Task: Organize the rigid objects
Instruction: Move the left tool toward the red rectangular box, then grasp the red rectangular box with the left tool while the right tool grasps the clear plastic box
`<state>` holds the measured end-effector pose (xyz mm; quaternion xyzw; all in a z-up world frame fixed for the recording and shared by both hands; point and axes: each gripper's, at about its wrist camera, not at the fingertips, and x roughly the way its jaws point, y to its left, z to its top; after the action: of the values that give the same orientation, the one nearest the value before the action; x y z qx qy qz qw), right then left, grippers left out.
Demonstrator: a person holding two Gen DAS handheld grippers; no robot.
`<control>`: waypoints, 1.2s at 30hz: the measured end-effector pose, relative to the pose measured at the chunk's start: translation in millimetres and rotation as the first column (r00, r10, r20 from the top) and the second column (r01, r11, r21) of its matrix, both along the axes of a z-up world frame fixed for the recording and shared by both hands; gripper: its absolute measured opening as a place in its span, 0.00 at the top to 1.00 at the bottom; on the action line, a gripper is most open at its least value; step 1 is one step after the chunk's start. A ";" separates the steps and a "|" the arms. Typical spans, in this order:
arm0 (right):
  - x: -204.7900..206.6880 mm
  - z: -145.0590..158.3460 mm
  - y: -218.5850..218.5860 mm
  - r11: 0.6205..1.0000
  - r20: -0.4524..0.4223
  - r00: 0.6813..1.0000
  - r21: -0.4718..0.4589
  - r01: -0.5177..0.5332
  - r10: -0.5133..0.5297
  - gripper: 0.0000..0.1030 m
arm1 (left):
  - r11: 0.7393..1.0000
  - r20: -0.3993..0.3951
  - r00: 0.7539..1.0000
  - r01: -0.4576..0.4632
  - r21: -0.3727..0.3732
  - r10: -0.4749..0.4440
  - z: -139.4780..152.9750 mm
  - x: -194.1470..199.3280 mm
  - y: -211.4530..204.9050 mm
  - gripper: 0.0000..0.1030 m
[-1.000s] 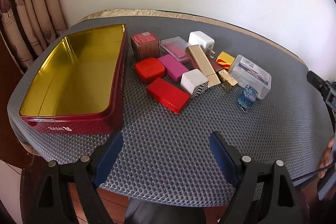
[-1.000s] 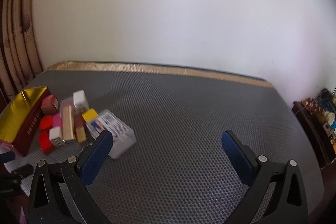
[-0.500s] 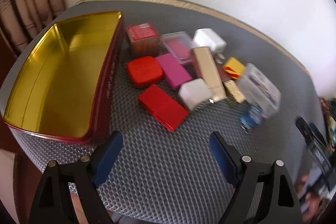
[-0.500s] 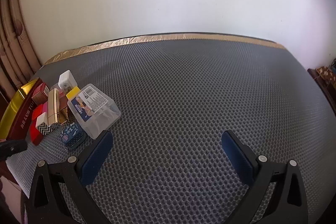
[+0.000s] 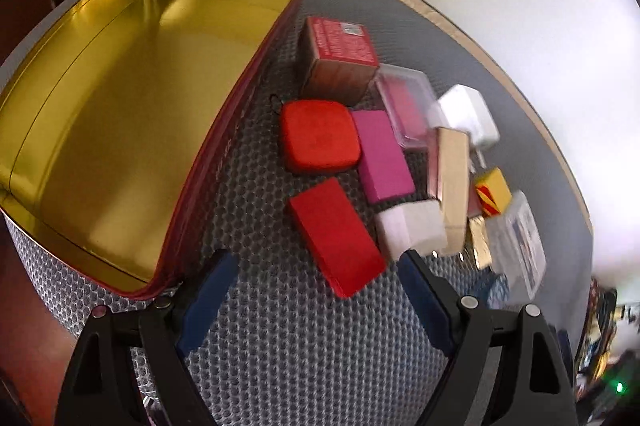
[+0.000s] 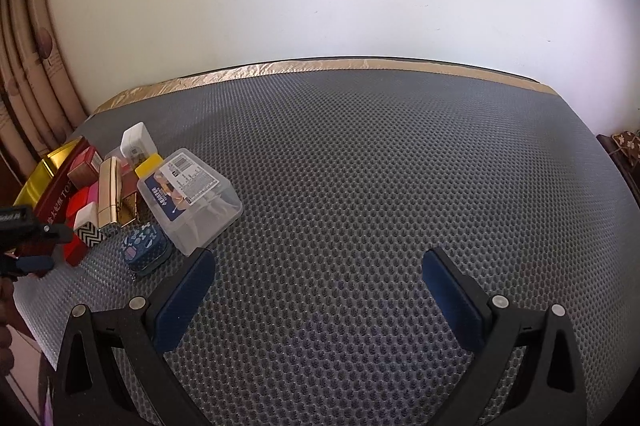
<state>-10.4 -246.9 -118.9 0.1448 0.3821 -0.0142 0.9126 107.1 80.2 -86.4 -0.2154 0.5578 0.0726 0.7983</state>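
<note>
- The honeycomb mat [image 6: 380, 186] fills the right wrist view. It is grey, dimpled and looks grippy, so I judge a box will not slide when my pads meet it.
- The tin [image 5: 132, 98], at the left of the left wrist view, is a rounded rectangle, red outside, glossy gold inside, with nothing in it. That is where I mean to put things.
- The flat red box [image 5: 334, 234] lies low of centre, hard-edged and matte, apart from the tin. I would straddle its short sides squarely and lift it over the rim.
- The rounded red case [image 5: 318, 136] just above it looks softer-cornered and could slip.
- My left gripper [image 5: 316, 290] is spread wide, holding nothing.
- My right gripper [image 6: 318, 278] is likewise spread over bare mat.
</note>
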 end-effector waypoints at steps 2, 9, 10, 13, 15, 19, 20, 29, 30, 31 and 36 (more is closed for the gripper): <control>1.1 -1.3 -0.3 1.000 -0.006 1.000 0.009 -0.003 0.003 0.00 | 0.999 -0.019 1.000 -0.015 0.031 0.016 -2.3 6.7 -2.8 0.16; 5.3 -8.5 -5.4 0.998 -0.036 0.999 0.062 -0.012 0.014 0.00 | 0.988 -0.013 0.998 -0.061 0.140 0.064 -5.8 12.1 -11.5 0.33; 4.7 -9.1 -7.1 0.998 -0.037 0.999 0.068 -0.010 0.013 0.00 | 0.984 -0.009 0.998 -0.058 0.170 0.061 -5.9 11.4 -12.8 0.37; 4.3 -10.9 -10.8 0.996 -0.042 0.999 0.089 -0.003 0.007 0.00 | 0.982 0.008 0.999 -0.054 0.183 0.053 -6.7 7.8 -11.1 0.49; 2.0 -12.1 -14.9 0.995 -0.046 0.999 0.102 -0.001 0.006 0.00 | 0.982 0.022 0.998 -0.057 0.181 0.053 -3.5 -3.2 -4.5 0.64; 0.4 -12.5 -16.1 0.994 -0.049 0.999 0.107 -0.004 0.009 0.00 | 0.981 0.040 0.999 -0.008 0.192 0.000 -2.1 -9.0 3.7 0.69; 0.8 -12.7 -15.3 0.994 -0.053 0.998 0.107 -0.012 0.017 0.00 | 0.981 0.045 0.999 0.002 0.195 -0.011 -2.2 -11.2 4.0 0.69; 5.1 -2.9 -5.9 0.990 -0.029 0.993 0.092 -0.110 0.113 0.00 | 0.981 0.100 0.989 0.088 0.176 -0.107 16.1 -46.7 -9.9 0.71; 6.2 0.1 -4.5 0.988 -0.021 0.991 0.082 -0.131 0.133 0.00 | 0.980 0.102 0.988 0.096 0.175 -0.115 18.4 -51.1 -13.3 0.71; 7.8 3.8 -2.2 0.986 -0.014 0.988 0.070 -0.152 0.153 0.00 | 0.979 0.106 0.986 0.106 0.174 -0.126 20.2 -53.6 -14.3 0.71; 24.9 27.2 12.9 0.953 0.016 0.952 -0.011 -0.304 0.304 0.00 | 0.973 0.122 0.978 0.146 0.181 -0.169 30.0 -71.9 -21.7 0.71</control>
<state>14.5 -234.0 -91.6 0.0803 0.3918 0.1260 0.9078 35.2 58.5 -56.4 -0.1056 0.5090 0.0415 0.8533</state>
